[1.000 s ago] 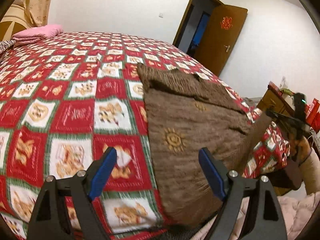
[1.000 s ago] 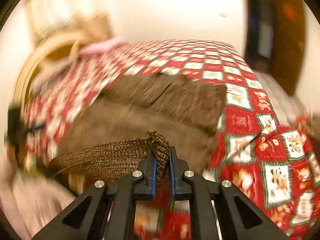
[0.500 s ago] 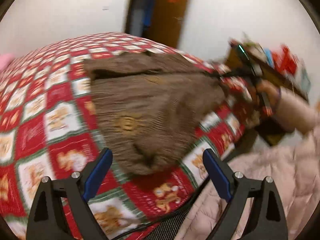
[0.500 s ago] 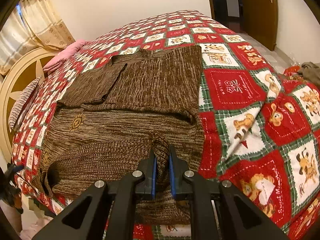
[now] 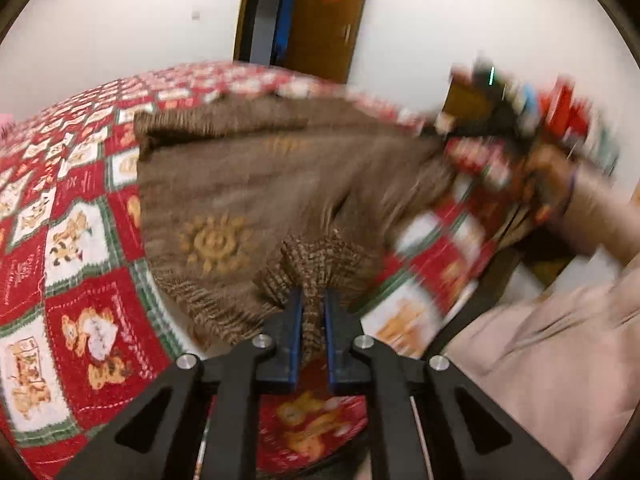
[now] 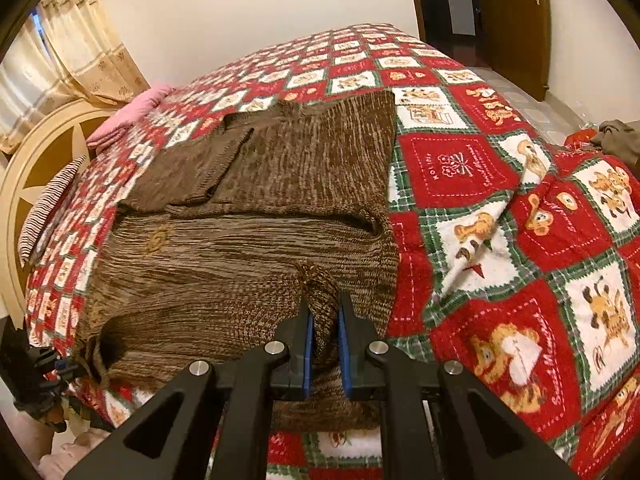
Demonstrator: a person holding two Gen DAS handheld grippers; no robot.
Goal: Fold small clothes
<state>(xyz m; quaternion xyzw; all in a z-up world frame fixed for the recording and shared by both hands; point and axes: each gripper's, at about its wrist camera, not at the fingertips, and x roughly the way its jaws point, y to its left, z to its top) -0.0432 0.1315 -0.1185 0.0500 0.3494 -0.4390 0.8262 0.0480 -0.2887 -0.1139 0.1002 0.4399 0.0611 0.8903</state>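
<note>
A brown knit sweater (image 5: 240, 184) with a gold sun motif lies on the red patchwork bedspread (image 5: 80, 280). My left gripper (image 5: 312, 300) has its jaws closing, and the blue pads pinch a bunched piece of the sweater's near edge. In the right wrist view the sweater (image 6: 260, 240) lies partly folded, one sleeve across its body. My right gripper (image 6: 323, 308) is shut on a fold of its knit near the bed's front edge. Blurred at the right of the left wrist view is the hand (image 5: 560, 176) holding that gripper.
The bedspread (image 6: 520, 240) is rumpled to the right of the sweater. A pink pillow (image 6: 132, 116), a striped pillow (image 6: 52, 200) and a cream headboard (image 6: 36, 152) are at the far left. A wooden door (image 6: 516, 20) stands open behind. An olive cloth (image 6: 620, 140) lies at the right edge.
My left jaws, wide open before, have closed on the sweater's near edge. The right gripper has come down with its piece of knit onto the sweater's body.
</note>
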